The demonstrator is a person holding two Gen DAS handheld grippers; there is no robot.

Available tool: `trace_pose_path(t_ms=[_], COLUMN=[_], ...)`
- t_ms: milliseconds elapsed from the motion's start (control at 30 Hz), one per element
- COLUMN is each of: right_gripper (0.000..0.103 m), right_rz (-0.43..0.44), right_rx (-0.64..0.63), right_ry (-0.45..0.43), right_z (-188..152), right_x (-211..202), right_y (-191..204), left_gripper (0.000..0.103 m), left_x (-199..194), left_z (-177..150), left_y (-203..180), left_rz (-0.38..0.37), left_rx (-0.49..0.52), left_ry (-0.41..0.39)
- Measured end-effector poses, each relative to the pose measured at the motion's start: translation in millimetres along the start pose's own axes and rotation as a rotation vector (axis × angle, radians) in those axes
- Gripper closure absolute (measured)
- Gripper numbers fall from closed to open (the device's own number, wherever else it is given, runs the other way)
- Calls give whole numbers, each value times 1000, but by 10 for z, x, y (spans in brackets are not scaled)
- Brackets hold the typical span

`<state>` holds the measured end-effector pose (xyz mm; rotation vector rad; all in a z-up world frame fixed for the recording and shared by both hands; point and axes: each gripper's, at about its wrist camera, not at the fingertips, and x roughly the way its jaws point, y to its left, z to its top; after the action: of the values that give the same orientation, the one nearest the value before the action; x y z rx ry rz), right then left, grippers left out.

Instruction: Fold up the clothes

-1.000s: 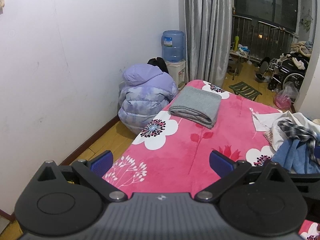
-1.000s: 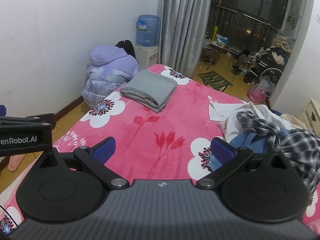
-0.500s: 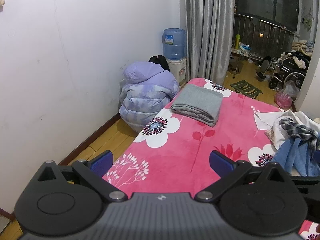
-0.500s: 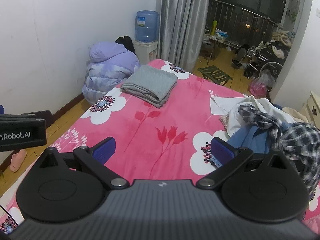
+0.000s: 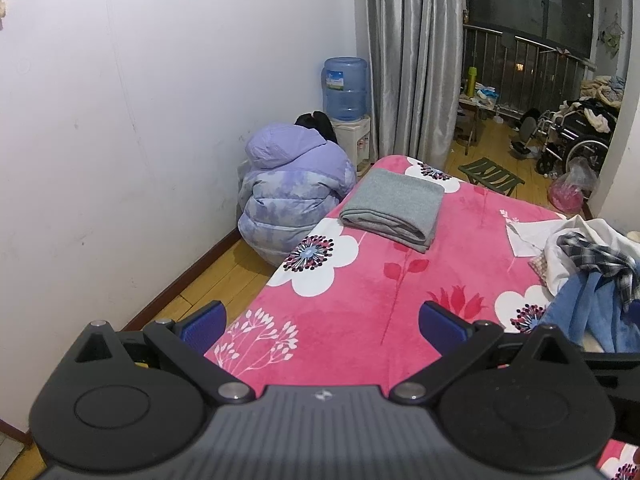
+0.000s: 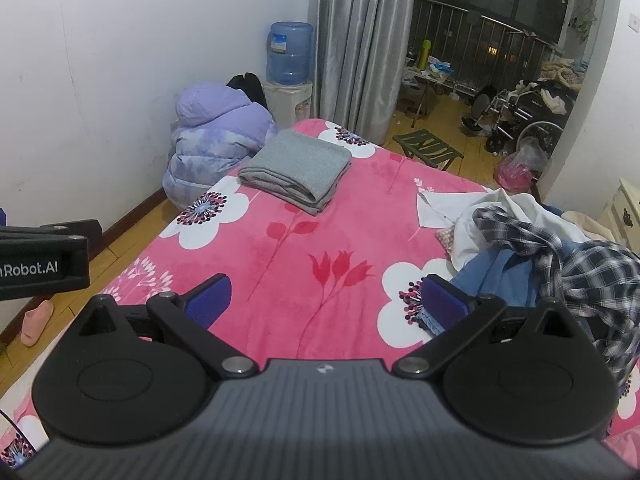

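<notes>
The jaws of both grippers are standing wide apart and are holding nothing. The left gripper (image 5: 322, 326) is hanging above the near edge of the pink blanket (image 5: 380, 280), and the right gripper (image 6: 328, 298) is hanging above the same blanket with its blue pads (image 6: 210, 300) showing. At the far left of the right wrist view, a black part of the other tool is showing white letters that read "nRobot.AI" (image 6: 30, 269); the start of the word is cut off. A pink slipper (image 6: 36, 322) is lying on the wood floor below it. By the white wall, a purple puffy jacket (image 5: 292, 188) is sitting on the floor, just beside the bed. Behind it, a blue water bottle (image 5: 345, 88) is standing on a white dispenser; its label is too small to read. On the far part of the blanket, a gray folded cloth (image 5: 394, 204) is lying flat and neat, in several layers. A white paper (image 6: 434, 208) is lying further right. At the right side of the bed, a messy pile of clothes (image 6: 560, 256) is waiting, not folded: a white piece, a blue piece and a dark checked shirt (image 6: 592, 272) are all tangled together. The right gripper's right pad is sitting just in front of the blue piece. Far back, a wheelchair (image 6: 528, 120) is standing near the dark window.
</notes>
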<state>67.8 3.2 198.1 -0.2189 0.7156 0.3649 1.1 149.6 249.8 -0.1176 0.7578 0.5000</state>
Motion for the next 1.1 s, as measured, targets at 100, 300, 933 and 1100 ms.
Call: trace_pose_path(t_ms=[100, 300, 933, 1100], right_gripper=[1, 1, 1, 1], right_rz=[1, 1, -3, -3], right_rx=[-1, -4, -18, -22], right_ry=[0, 1, 1, 3], right_z=[4, -1, -5, -9], right_x=[-6, -10, -26, -25], right_y=[9, 21, 97, 121], left_gripper=[0, 0, 0, 0], left_x=[-3, -2, 0, 0], left_z=[1, -5, -7, -12], left_y=[-1, 17, 90, 94], left_rz=[1, 0, -4, -4], left_rx=[-1, -3, -14, -16], left_ry=[0, 0, 1, 3])
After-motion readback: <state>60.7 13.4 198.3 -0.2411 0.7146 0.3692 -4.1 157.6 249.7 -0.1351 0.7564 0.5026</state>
